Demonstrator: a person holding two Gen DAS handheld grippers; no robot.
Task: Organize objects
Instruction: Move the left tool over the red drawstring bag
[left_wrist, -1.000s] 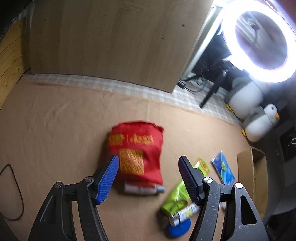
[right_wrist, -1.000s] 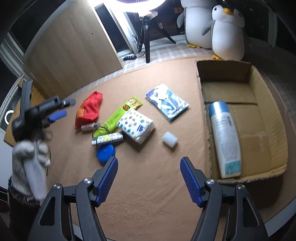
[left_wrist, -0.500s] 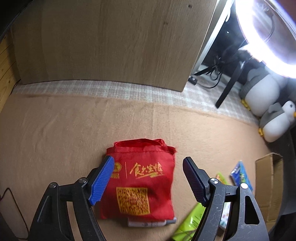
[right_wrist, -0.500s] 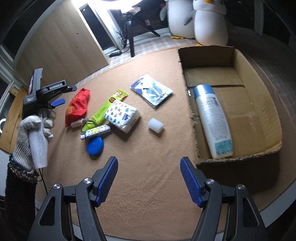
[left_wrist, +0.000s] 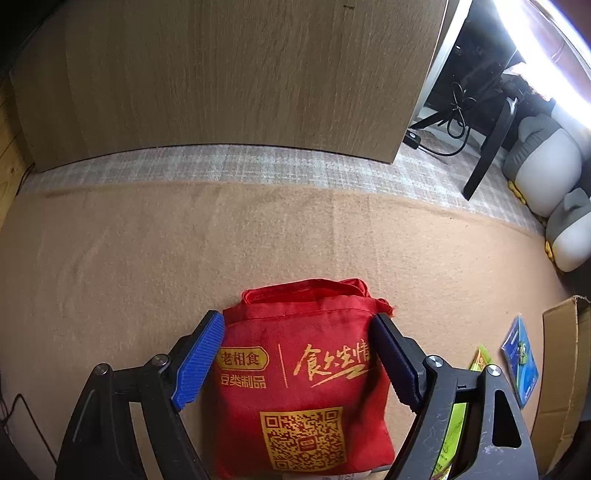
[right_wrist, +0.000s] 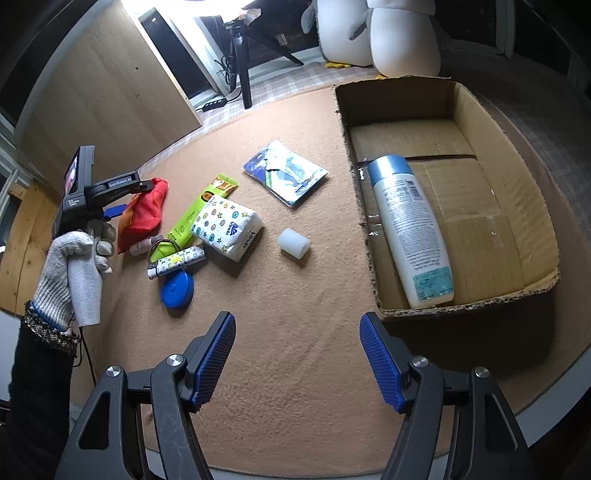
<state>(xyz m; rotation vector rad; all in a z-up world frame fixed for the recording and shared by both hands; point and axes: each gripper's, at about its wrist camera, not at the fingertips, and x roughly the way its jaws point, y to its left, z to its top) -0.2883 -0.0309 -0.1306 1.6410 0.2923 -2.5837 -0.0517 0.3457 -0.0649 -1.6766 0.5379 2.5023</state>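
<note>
Left hand (right_wrist: 70, 258): gloved in white knit, dark sleeve behind, gripping the handle of the left gripper (left_wrist: 299, 362), which tilts steeply down over the tan mat (left_wrist: 147, 258). Its jaws have just been opening; they stand wide apart, one blue pad on each side of the red bag (left_wrist: 303, 384), whether the pads touch the cloth I cannot tell.

Red bag: lies flat at the left end of the mat; gold print "老相食", "豆类制品", a line of brush script, a QR code.

Green packet (right_wrist: 199, 206), small patterned tube (right_wrist: 177, 260), blue round lid (right_wrist: 177, 290): clustered just right of the bag; writing too small to read.

Tissue pack (right_wrist: 227, 227): white with coloured dots, marked "Vinda".

White cylinder (right_wrist: 293, 242): alone, mid-mat.

Blue-white pouch (right_wrist: 286, 173): flat, farther back.

Right gripper (right_wrist: 297, 363): pointing down at bare mat, jaws apart, nothing between.

Cardboard box (right_wrist: 517, 206): right end, open, holding a white bottle (right_wrist: 410, 229) with blue cap lying on its side; label unreadable.
</note>
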